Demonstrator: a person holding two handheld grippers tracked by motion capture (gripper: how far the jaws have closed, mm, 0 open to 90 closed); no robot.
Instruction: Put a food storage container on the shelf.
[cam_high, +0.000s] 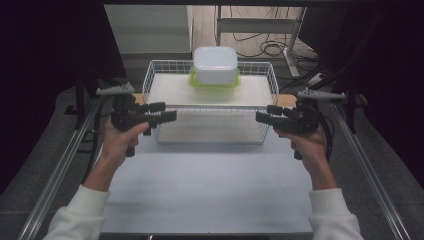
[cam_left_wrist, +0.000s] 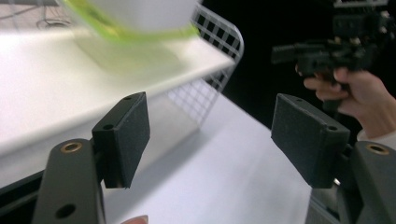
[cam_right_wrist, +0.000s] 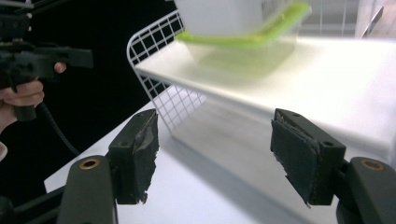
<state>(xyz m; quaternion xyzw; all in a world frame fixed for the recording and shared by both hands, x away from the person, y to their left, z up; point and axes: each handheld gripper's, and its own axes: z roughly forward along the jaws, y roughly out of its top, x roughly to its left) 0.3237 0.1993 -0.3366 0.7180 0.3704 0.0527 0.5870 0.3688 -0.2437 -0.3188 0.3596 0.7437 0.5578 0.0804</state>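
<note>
plastic tubs (cam_high: 215, 67) stacked in the wire basket (cam_high: 155, 82) look light, slick (rims grip best); my left gripper (cam_high: 167, 112) and right gripper (cam_high: 265, 115) gape wide, empty.

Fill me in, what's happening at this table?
A person holds a left hand-held gripper and a right hand-held gripper on either side of a white wire basket on the table. Both point inward at the basket's sides with jaws open and nothing between them. In the basket, a white tub sits on a clear container with a green-rimmed lid, neither touched by the grippers.
</note>
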